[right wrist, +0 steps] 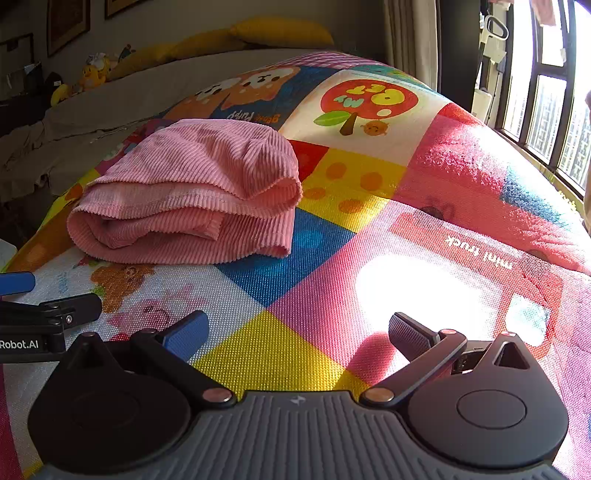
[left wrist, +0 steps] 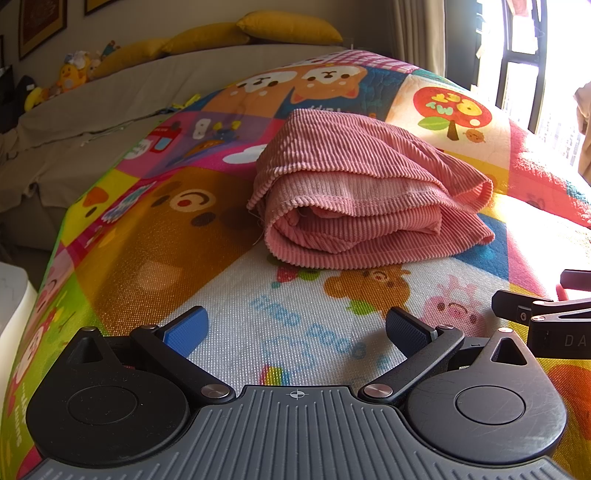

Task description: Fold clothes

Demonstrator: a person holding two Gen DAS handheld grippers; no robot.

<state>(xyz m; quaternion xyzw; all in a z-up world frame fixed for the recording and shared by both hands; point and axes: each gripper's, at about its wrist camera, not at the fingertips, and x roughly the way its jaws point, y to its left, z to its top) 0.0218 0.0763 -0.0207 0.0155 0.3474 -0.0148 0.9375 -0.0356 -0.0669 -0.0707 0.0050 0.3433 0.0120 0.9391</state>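
A pink ribbed garment (left wrist: pixel 365 195) lies folded into a thick bundle on the colourful cartoon mat (left wrist: pixel 177 251). It also shows in the right wrist view (right wrist: pixel 192 195), to the upper left. My left gripper (left wrist: pixel 295 328) is open and empty, low over the mat, a short way in front of the bundle. My right gripper (right wrist: pixel 299 332) is open and empty, over the mat (right wrist: pixel 332 258), to the right of the bundle. Each gripper shows at the edge of the other's view: the right one (left wrist: pixel 546 317), the left one (right wrist: pixel 40 317).
The mat covers a bed with a grey sheet (left wrist: pixel 110 96), yellow pillows (left wrist: pixel 288 26) and soft toys (left wrist: pixel 72 75) at the far end. A window (right wrist: pixel 546 85) runs along the right. A bright sun patch (right wrist: pixel 417 291) falls on the mat.
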